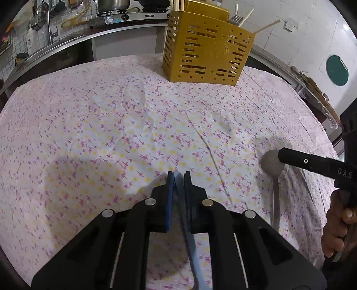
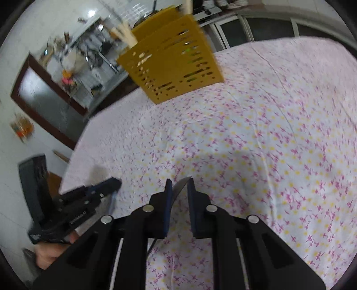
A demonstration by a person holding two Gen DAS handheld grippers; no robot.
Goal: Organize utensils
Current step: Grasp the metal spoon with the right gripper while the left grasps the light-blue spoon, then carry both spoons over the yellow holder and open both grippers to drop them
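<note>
The left tool (image 1: 178, 176) is pinched nearly closed on a thin blue utensil handle (image 1: 193, 252), which runs back between the blue pads (image 1: 170, 200) toward the camera; what kind of utensil it is cannot be told. The right tool (image 2: 179, 185) has its jaws drawn close around the bowl of a metal spoon (image 1: 271, 164), whose rim pokes up between them. The left view shows that spoon's handle trailing down over the flowered cloth on the surface (image 1: 111, 125), with a hand (image 1: 339, 225) gripping the right tool at the frame's edge. Both tools sit low over the near side of the surface. The yellow slotted utensil holder (image 1: 206, 49) stands at the far edge, well apart from both tools, with chopsticks (image 1: 266, 25) and a fork (image 1: 236, 19) sticking out of it
</note>
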